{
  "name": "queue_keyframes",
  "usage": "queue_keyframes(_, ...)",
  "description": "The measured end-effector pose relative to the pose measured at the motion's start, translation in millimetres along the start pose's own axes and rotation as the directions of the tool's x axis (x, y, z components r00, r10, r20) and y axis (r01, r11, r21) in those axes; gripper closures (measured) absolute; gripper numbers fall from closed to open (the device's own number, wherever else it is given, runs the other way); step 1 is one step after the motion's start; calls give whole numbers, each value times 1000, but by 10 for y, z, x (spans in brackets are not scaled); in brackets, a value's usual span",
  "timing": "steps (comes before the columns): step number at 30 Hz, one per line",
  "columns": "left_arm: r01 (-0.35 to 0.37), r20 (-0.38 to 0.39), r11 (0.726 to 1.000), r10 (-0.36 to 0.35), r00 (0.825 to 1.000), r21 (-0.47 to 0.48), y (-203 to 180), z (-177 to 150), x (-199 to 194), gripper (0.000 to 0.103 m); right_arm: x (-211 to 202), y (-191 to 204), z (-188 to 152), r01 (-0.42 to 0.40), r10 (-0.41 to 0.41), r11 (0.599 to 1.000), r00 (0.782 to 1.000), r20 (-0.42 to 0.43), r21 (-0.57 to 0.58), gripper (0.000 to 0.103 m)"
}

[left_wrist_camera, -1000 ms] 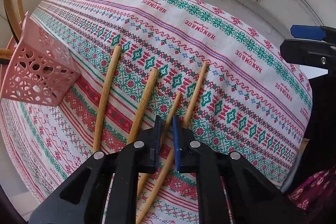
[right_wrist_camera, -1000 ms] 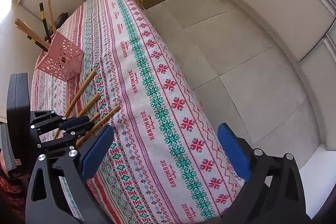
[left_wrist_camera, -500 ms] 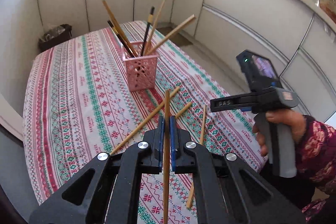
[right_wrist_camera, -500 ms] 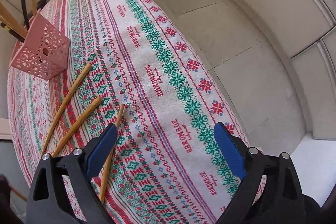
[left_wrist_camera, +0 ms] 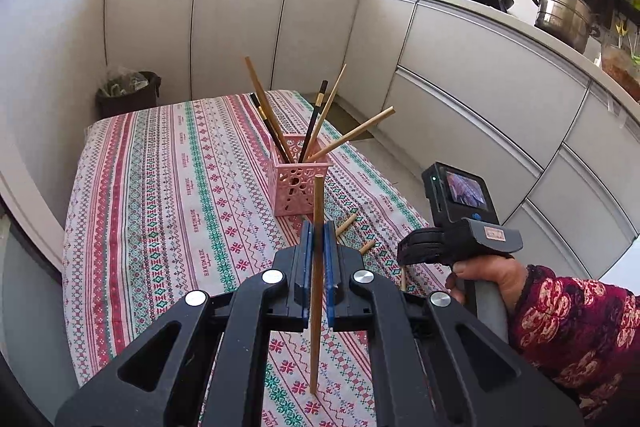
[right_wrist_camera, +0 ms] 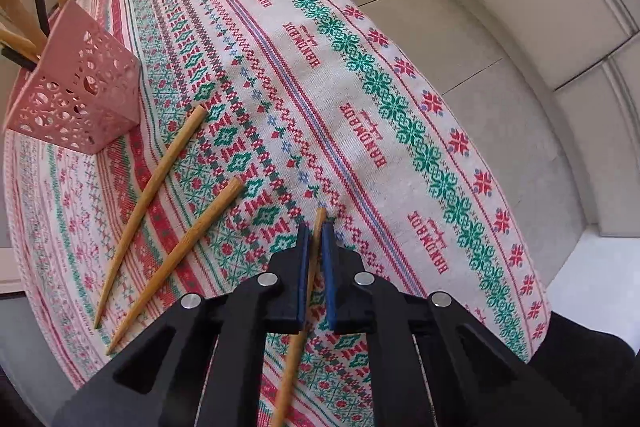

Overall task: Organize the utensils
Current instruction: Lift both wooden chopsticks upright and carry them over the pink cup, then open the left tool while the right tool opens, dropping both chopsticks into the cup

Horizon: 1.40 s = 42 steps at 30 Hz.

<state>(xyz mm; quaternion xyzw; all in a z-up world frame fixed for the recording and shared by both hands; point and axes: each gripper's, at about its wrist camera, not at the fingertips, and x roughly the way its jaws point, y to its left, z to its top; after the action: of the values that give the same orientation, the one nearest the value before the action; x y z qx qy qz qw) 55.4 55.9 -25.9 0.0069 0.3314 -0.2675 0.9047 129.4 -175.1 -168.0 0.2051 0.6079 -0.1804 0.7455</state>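
Since each bamboo chopstick is light, stiff and smooth, the left gripper [left_wrist_camera: 319, 259] clamps one [left_wrist_camera: 316, 307] mid-shaft at frame centre, below the pink holder [left_wrist_camera: 298, 183], while the right gripper [right_wrist_camera: 316, 259] pinches another [right_wrist_camera: 318, 223] near its thick end on the worktop [right_wrist_camera: 360, 147].

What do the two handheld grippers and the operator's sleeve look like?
Left gripper: black plastic linkage arms with silver rivets, flat blue pads. Right gripper: the same build. From the left wrist view its body shows a grey pistol handle, a black top block with a small lit screen and green light, and a copper-coloured label. The sleeve is dark red with a pink floral print. No cables visible.
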Motion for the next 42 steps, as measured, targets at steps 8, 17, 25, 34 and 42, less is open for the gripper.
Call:
queue_keyframes(8, -12, 87, 1000, 14, 996, -26, -299, 20, -187, 99, -939, -194, -554, -148, 227, 954, 925, 304, -263, 98)
queue_keyframes(17, -59, 70, 998, 59, 996, -10, -616, 120, -292, 99, -1920, -174, -782, -233, 437, 854, 806, 400, -465, 98)
queue_keyframes(25, -150, 125, 988, 146, 981, 30, -752, 471, -459, 99, -2629, -40, -743, -221, 521, 800, 716, 464, -558, 98)
queue_keyframes(34, -207, 248, 977, 191, 950, 41, -742, 1209, -541, 99, -3455, 306, -170, -211, 575, 790, 577, 579, -575, 98)
queue_keyframes(42, -198, 287, 980, 185, 940, 13, -522, 1679, -146, 99, -3524, 671, 415, -218, 587, 791, 536, 608, -572, 98)
